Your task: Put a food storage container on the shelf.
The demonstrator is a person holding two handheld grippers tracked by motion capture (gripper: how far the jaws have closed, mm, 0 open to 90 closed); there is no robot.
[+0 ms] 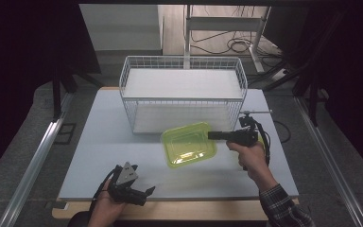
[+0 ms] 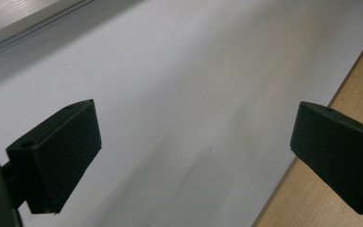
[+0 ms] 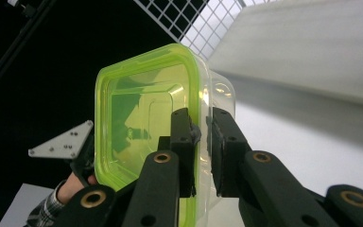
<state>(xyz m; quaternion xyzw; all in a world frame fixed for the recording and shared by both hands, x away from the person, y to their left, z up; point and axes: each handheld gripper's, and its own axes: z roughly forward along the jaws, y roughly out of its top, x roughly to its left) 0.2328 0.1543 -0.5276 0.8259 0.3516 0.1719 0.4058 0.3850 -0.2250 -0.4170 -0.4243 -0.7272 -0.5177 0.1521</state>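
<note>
High view: right gripper (image 1: 211, 135) clamps the right rim of a green box (image 1: 189, 144), held just in front of the wire basket (image 1: 182, 92) and above the table (image 1: 99, 142). Whether the box touches the table cannot be told from here. Left gripper (image 1: 147, 191) sits at the table's near edge, jaws spread, nothing between them; its hand (image 1: 105, 205) is partly cut off by the frame.

Left gripper view: both jaws stand wide apart over bare table (image 2: 194, 94); the wooden edge (image 2: 312, 203) shows at right. The surface is blurred.

Right gripper view: jaws pinch the box (image 3: 142, 118) by its wall, rim toward the camera. Basket (image 3: 189, 23) mesh behind, cropped. The left gripper's plate (image 3: 64, 141) peeks out beside the box.
</note>
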